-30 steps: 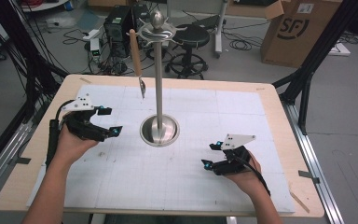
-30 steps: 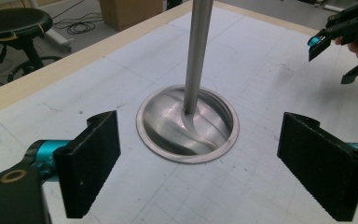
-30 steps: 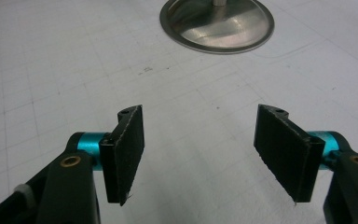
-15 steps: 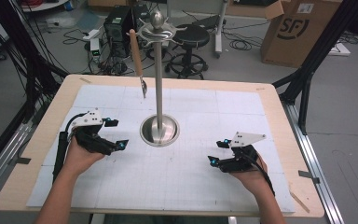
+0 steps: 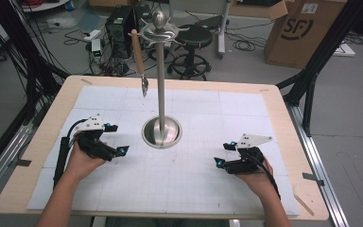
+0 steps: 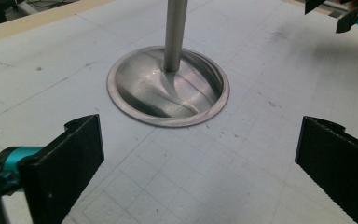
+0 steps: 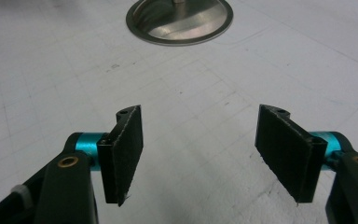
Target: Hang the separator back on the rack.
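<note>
A steel stand (image 5: 161,85) rises from a round dished base (image 5: 162,133) in the middle of the white gridded mat. A utensil with a wooden handle (image 5: 137,47) hangs from a hook at the stand's top, metal end down. My left gripper (image 5: 119,139) lies left of the base, held low over the mat. Its jaws have just been opening, and they stand wide with nothing between them (image 6: 198,154), facing the base (image 6: 168,88). My right gripper (image 5: 224,153) rests right of the base, open and empty (image 7: 198,149), with the base (image 7: 179,18) ahead of it.
The mat (image 5: 189,189) covers most of a wooden table (image 5: 283,123). Behind the table stand a stool (image 5: 193,42), a cardboard box (image 5: 302,33) and loose cables on the floor. The right gripper's tip (image 6: 349,16) shows at the top right of the left gripper view.
My left hand has come down and nearer the front edge, and its jaws stand wider apart. The right hand has stayed put.
</note>
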The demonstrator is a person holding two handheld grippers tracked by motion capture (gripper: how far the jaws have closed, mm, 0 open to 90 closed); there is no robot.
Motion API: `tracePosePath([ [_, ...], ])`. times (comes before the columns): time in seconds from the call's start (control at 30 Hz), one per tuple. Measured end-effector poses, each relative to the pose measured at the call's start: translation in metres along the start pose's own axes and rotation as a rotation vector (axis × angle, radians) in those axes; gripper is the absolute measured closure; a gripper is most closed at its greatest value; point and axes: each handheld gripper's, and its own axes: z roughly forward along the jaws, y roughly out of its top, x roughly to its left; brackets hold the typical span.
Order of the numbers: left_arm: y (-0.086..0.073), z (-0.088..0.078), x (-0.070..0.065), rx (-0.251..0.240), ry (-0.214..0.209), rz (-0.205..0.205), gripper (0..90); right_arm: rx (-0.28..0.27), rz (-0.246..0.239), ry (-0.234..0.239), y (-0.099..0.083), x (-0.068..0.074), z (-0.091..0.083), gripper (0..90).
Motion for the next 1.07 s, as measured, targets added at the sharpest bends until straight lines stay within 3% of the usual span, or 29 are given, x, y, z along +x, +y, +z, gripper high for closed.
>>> tracePosePath([
  [0.57, -0.006, -0.002, 0.001, 0.008, 0.008, -0.004, 1.7, 0.015, -0.008, -0.003, 0.0, 0.001, 0.004, 30.4],
  [0.77, -0.013, 0.003, 0.002, 0.06, 0.023, -0.018, 1.7, 0.023, -0.013, 0.002, 0.0, 0.0, 0.006, 30.4],
  [1.07, -0.015, 0.009, 0.003, 0.086, 0.026, -0.013, 1.7, 0.018, -0.011, 0.0, 0.0, 0.0, 0.004, 30.1],
])
